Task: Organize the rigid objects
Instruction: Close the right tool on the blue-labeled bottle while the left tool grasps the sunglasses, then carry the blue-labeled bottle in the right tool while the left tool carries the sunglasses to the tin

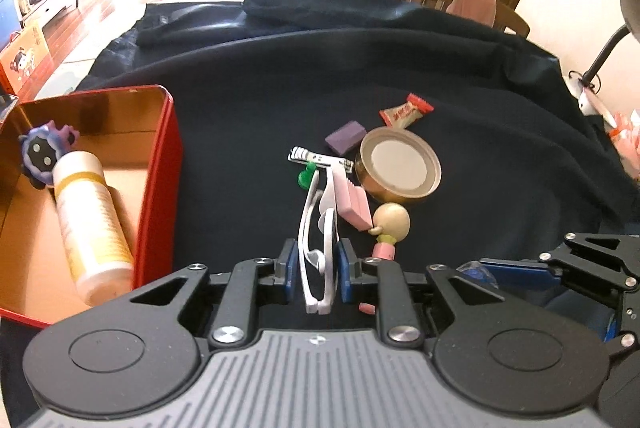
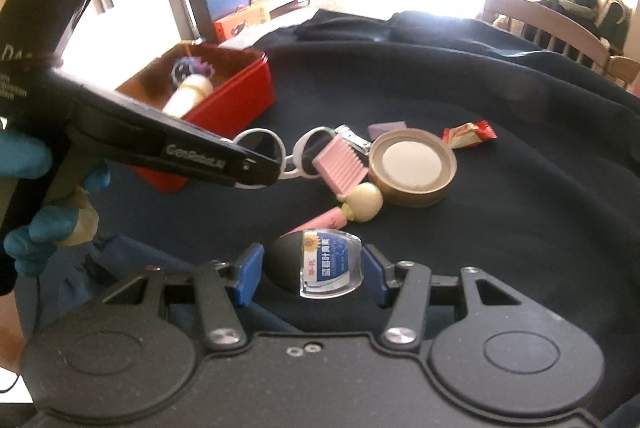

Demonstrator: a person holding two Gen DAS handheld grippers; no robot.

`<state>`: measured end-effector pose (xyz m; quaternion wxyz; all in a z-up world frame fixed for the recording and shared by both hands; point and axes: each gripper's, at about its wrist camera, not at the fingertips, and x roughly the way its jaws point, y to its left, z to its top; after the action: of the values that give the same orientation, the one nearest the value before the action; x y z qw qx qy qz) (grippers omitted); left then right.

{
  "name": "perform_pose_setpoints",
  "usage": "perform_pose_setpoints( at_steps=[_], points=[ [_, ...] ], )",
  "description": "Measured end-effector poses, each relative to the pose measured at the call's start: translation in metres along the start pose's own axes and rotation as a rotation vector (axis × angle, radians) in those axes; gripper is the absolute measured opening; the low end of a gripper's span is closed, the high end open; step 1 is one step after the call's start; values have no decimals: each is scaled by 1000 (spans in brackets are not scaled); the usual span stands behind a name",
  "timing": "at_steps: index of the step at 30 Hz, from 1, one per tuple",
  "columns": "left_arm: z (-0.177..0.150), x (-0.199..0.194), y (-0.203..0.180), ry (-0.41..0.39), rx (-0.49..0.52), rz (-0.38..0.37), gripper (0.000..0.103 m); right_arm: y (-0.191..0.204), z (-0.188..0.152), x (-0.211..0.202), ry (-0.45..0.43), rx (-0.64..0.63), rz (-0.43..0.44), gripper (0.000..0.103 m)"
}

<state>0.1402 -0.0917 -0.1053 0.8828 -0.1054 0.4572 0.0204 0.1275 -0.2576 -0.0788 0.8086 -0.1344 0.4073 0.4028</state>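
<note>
Left gripper (image 1: pixel 316 268) clamps white-framed round glasses (image 1: pixel 318 228), right gripper (image 2: pixel 310 276) holds a black-and-clear packaged item (image 2: pixel 320 266); next, carry both to the red tin (image 1: pixel 158 188).

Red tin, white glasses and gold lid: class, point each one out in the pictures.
red tin (image 1: pixel 158 188), left wrist view, on its red side wall.
white glasses (image 1: pixel 320 248), left wrist view, on the frame between the tool's pads.
gold lid (image 2: pixel 412 162), right wrist view, on its white inner disc.
</note>
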Motion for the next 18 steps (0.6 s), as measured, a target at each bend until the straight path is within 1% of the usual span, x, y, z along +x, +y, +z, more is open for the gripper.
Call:
perform_pose_setpoints(
  at_steps=[8, 14, 18],
  points=[
    [13, -16, 10, -51, 7, -16, 20, -4, 11, -20, -43, 81, -25, 52],
    [22, -24, 20, -73, 5, -32, 20, 4, 18, -25, -64, 96, -53, 52],
    [25, -34, 27, -88, 2, -58, 20, 13, 22, -29, -76, 101, -66, 52]
  ],
)
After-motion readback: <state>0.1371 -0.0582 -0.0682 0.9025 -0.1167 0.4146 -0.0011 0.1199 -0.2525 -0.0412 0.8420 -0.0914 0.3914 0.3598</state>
